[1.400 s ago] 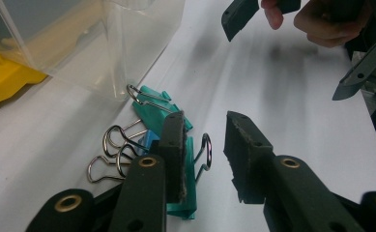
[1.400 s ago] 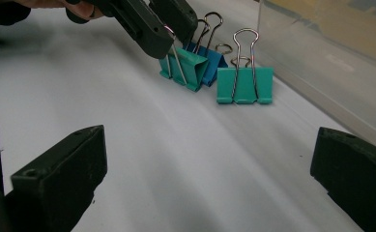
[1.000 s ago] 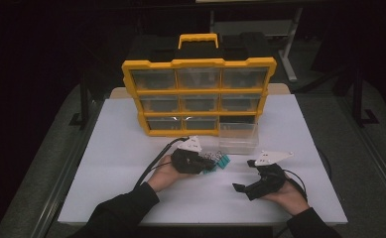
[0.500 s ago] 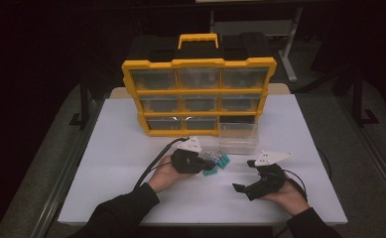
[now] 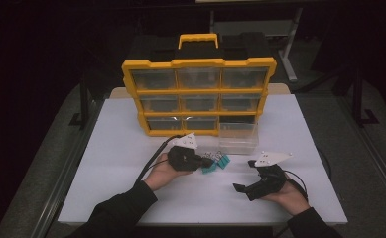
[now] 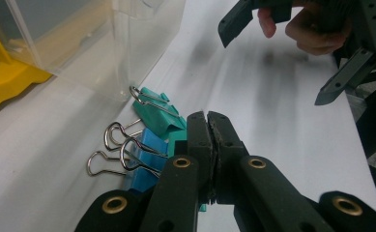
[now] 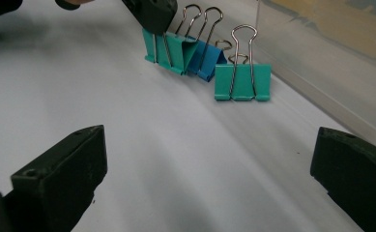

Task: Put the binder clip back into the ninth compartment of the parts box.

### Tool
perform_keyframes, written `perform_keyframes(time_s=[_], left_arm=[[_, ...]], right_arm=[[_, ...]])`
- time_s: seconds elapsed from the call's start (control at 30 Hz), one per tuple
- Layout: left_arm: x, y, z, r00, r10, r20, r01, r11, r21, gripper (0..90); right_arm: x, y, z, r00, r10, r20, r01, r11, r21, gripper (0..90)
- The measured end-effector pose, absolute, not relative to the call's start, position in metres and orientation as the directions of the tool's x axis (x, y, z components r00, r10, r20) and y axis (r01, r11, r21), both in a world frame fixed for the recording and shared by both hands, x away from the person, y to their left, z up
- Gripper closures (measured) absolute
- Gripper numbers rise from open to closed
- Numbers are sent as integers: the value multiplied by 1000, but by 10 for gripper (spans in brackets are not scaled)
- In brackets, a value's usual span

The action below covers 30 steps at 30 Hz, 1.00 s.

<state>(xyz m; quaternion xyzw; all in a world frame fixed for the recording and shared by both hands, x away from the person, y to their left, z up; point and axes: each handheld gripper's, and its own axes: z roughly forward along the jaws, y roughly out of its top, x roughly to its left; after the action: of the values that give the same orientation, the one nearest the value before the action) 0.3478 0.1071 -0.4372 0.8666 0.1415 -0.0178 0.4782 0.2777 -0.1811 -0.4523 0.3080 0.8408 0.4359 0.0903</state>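
Over the last second the left gripper point(image 6: 209, 126), jaws pressed together with nothing visibly between them, nudges the binder clips point(image 7: 207, 60) along the counter point(image 5: 131, 148) toward the clear drawer point(image 5: 237, 136), while the right gripper point(image 5: 243, 188) waits spread nearby.

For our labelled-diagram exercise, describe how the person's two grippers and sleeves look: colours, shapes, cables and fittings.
Both the left gripper and the right gripper are black, and each carries a pale three-cornered plate on top. Their jaws are thick matte black bars, with brass-coloured round fittings on the left one's arms in the left gripper view. A black cable trails from the left gripper, another from the right. The sleeves are dark.
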Motion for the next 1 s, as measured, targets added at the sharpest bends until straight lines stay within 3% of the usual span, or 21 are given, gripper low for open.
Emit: perform_keyframes(time_s=[1.0], left_arm=[[359,113,-399,980,157,-120,186,-521,833,888]], right_arm=[[275,-182,-454,-800,593,96,417,433,799,0]])
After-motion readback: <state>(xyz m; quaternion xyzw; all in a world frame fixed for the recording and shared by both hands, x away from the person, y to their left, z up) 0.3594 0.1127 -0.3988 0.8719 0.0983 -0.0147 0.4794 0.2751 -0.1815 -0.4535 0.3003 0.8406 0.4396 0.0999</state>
